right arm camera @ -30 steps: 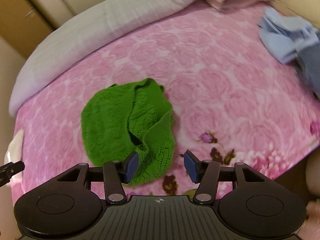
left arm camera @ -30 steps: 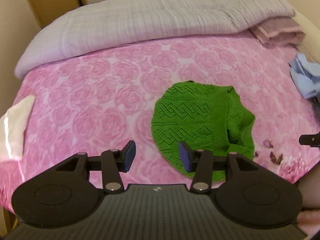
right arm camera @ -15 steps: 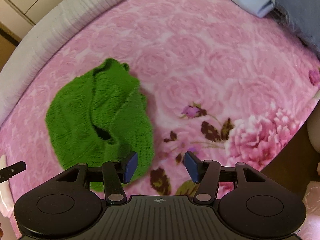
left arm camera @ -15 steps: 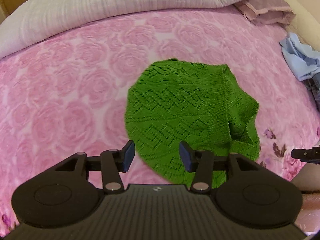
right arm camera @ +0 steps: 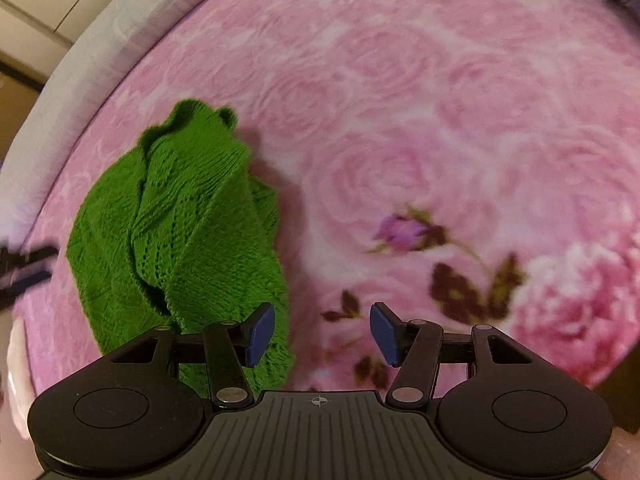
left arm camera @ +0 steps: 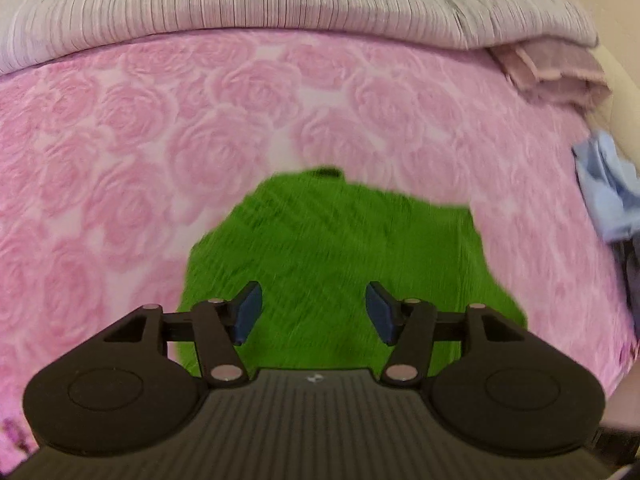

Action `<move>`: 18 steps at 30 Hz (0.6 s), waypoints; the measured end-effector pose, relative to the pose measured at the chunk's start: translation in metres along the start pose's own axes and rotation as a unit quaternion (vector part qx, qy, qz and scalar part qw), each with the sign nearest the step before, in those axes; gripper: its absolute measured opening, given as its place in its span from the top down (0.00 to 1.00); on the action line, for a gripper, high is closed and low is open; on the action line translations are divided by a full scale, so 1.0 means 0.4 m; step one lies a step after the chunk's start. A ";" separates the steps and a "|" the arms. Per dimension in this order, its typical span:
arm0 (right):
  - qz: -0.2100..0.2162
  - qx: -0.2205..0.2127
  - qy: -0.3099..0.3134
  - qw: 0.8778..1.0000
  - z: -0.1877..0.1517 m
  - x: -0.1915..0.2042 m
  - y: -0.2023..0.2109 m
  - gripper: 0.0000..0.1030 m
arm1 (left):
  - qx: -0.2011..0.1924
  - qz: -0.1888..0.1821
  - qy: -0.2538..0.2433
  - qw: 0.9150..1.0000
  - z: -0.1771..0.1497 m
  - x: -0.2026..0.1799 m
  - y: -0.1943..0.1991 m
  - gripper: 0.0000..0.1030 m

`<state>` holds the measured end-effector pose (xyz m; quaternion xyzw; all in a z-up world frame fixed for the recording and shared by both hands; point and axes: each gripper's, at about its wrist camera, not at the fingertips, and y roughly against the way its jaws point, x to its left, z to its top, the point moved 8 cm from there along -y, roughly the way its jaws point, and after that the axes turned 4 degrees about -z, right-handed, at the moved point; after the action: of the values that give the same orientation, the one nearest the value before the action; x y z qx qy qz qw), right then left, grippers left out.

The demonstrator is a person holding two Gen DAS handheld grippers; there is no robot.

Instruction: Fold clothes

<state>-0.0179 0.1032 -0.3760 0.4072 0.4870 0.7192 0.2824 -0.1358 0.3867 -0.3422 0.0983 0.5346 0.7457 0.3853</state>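
Green knit sweater (left arm camera: 340, 264) was lying crumpled on the pink rose-print blanket (left arm camera: 168, 152), with my left gripper (left arm camera: 311, 316) right over its near part, jaws spread wide and holding nothing. My right gripper (right arm camera: 322, 334) was wide open too, its left pad (right arm camera: 260, 334) over the sweater's right edge and the other over bare blanket by the dark leaf print. Left view was pretty blurry, but the grey quilt (left arm camera: 280, 0) ran along the far side and some light blue clothes (left arm camera: 608, 192) sat off to the right.
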 end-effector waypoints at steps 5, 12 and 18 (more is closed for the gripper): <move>0.024 0.007 0.018 1.000 0.008 0.009 -0.055 0.40 | 0.012 -0.002 0.044 0.999 0.038 0.003 -0.088 0.46; 0.037 -0.005 0.054 0.998 0.005 0.043 -0.097 0.34 | 0.021 -0.012 0.101 0.995 0.032 0.031 -0.158 0.60; 0.046 -0.040 0.109 0.992 -0.021 0.091 -0.061 0.92 | 0.001 -0.050 0.116 0.992 0.023 0.057 -0.101 0.91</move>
<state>-0.0436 0.1373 -0.3889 0.3367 0.4668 0.7903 0.2102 -0.1271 0.4140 -0.3798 -0.0152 0.5812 0.7312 0.3568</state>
